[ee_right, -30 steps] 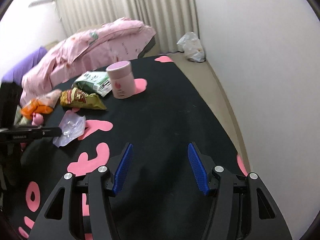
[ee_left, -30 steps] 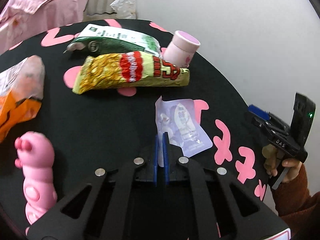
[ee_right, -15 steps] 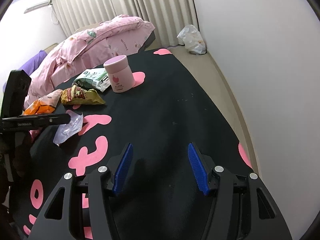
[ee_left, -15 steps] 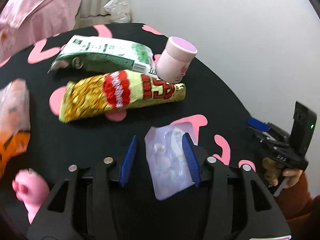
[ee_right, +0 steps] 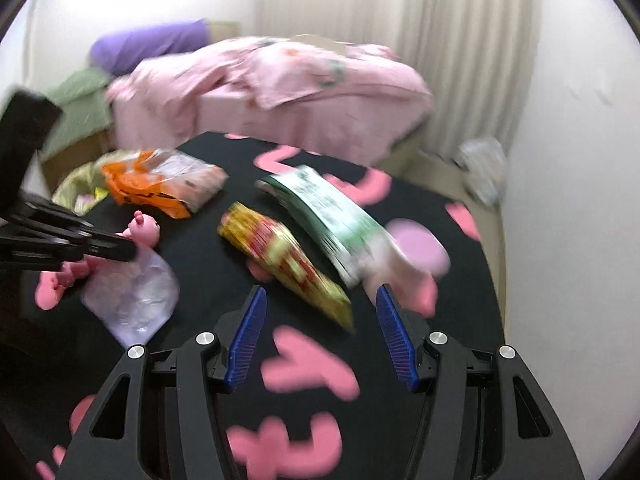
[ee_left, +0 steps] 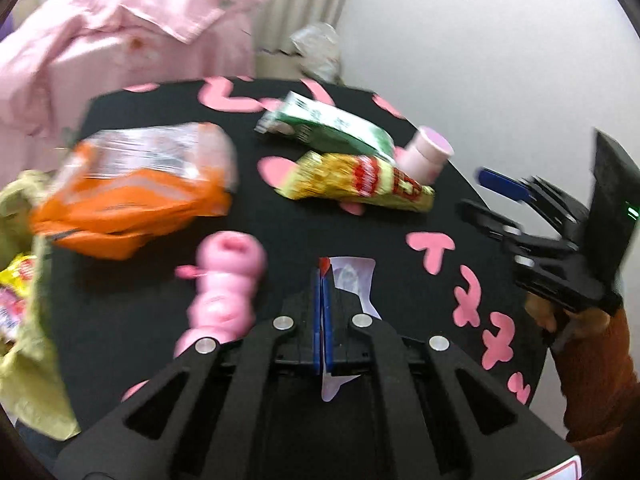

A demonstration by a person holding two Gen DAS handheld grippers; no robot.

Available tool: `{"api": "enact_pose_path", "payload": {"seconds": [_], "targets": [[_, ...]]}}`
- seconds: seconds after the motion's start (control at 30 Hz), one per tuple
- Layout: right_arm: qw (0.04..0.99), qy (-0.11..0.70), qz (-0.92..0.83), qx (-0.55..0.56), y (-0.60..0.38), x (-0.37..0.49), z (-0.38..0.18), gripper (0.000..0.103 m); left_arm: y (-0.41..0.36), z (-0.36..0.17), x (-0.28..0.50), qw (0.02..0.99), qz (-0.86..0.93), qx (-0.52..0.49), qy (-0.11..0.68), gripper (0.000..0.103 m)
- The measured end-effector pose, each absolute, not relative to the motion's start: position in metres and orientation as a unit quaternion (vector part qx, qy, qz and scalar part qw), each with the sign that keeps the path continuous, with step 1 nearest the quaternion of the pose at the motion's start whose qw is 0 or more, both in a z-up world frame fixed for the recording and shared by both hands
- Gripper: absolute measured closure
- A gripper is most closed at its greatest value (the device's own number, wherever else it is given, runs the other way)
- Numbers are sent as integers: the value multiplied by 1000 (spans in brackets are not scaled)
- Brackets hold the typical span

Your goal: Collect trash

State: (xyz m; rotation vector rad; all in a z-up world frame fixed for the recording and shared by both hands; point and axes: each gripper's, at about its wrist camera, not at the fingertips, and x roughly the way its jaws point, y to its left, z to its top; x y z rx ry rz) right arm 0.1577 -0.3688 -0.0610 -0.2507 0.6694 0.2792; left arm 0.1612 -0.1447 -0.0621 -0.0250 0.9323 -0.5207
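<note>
My left gripper is shut on a pale lilac plastic wrapper, which hangs from its jaws above the black table; the wrapper also shows in the right wrist view under the left gripper. My right gripper is open and empty, pointing at a yellow-red snack bag. That bag, a green-white packet and an orange bag lie on the table. The view is blurred.
A pink toy lies left of my left gripper. A pink cup stands by the snack bag. A yellow-green bag with wrappers in it hangs at the table's left edge. A pink bed stands behind.
My left gripper has shut on the lilac wrapper, lifted it and swung left. My right gripper has turned left toward the snack bags and stays open.
</note>
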Motion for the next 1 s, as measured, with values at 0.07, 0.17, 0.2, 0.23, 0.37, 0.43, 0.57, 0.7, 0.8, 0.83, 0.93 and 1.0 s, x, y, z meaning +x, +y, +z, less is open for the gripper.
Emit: {"api": "enact_pose_path", "payload": {"seconds": [0.07,0.17,0.2,0.23,0.37,0.43,0.57,0.7,0.8,0.83,0.93,1.0], "targets": [[919,333,135,-162,-348,180,-68,49,-136,-59,160,864,-245,-19,440,102],[904,348,116,-218,-326,205,-85,63,-121,-52,157,869,-238,-28,432,102],[898,362,119,-222,-323,211,-90,70,-118,-50,157,871,-237,-29,430,102],[894,372,122,-218,-322,214,-92,73,-114,-49,155,872,-236,-31,427,102],[887,394,134,-198,-320,206,-90,85,-105,-52,154,873,-237,-48,424,102],[885,401,128,-199,-319,198,-85,91,-99,-52,152,873,-239,-60,420,102],[894,397,140,-153,-324,175,-55,93,-83,-40,145,881,-244,-79,398,102],[910,364,157,-118,-319,160,-16,96,-62,-26,142,891,-235,-100,374,102],[917,337,157,-143,-304,155,5,96,-46,-21,139,896,-223,-115,367,102],[915,336,161,-153,-299,155,7,97,-41,-21,139,896,-222,-118,367,102],[916,340,180,-117,-301,158,3,95,-29,-22,132,896,-216,-126,366,102],[915,354,183,-67,-312,164,-8,85,-24,-24,127,896,-217,-129,364,102]]}}
